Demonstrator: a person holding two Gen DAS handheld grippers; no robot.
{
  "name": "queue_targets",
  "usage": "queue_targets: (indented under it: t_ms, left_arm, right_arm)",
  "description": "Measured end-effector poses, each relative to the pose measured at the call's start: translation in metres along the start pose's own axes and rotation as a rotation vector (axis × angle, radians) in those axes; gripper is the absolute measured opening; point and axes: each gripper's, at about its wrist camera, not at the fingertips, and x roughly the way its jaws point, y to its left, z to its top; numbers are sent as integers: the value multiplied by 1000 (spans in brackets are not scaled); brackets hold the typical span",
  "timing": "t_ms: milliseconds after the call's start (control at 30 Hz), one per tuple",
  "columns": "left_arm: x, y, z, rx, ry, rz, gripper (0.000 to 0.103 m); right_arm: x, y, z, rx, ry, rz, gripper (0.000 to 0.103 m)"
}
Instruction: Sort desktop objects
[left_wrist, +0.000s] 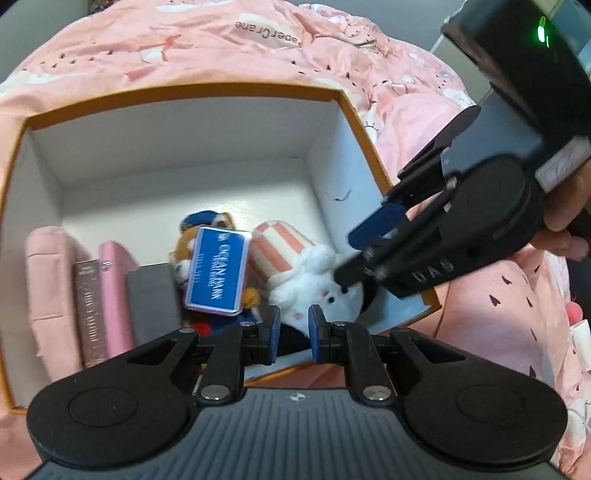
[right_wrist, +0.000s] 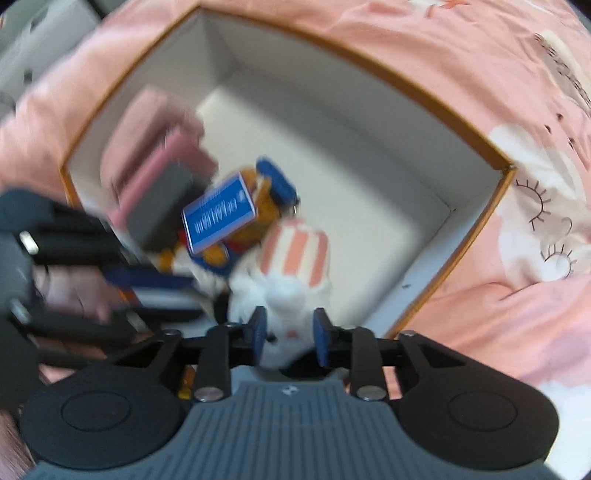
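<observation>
White plush toy (left_wrist: 317, 291) with a pink-and-white striped cap lies on the floor of the box (left_wrist: 184, 90), toward its near right corner. The box is white inside with an orange rim and sits on pink printed bedding (left_wrist: 147, 44). Just left of the white toy lies a brown bear plush (left_wrist: 183, 249) in a blue cap, and a blue tin (left_wrist: 216, 273) with pale lettering rests tilted on top of it. Against the left wall stand several flat things side by side: a pale pink pouch (left_wrist: 48, 280), a dusky pink case (left_wrist: 88, 314), a brighter pink one (left_wrist: 114, 295) and a grey one (left_wrist: 153, 299).

Reaching steeply down into the box, the right gripper (right_wrist: 289, 330) straddles the white toy, whose fur fills the gap between the blue pads; the blur hides whether they press on it. A hand (left_wrist: 569, 221) grips its handle at the far right. The left gripper (left_wrist: 294, 334) hovers over the near wall, its pads slightly parted with nothing between them.
</observation>
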Motion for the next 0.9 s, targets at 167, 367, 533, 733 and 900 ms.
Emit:
queue_targets:
  t_ms: [167, 367, 533, 733, 900]
  left_arm:
    - [-17, 14, -3, -32, -21, 10, 17]
    - [-31, 28, -7, -86, -49, 12, 17]
    - [-38, 34, -9, -104, -62, 7, 17]
    - [-44, 40, -9, -121, -81, -1, 17]
    - [-45, 44, -10, -137, -86, -4, 17]
  right_arm:
    - [10, 24, -2, -244, 97, -37, 54]
    - [32, 36, 5, -393, 224, -107, 54]
    - [34, 32, 12, -420, 266, -103, 51]
    - [35, 34, 11, -451, 249, -41, 42]
    - [29, 9, 17, -229, 195, 56, 38]
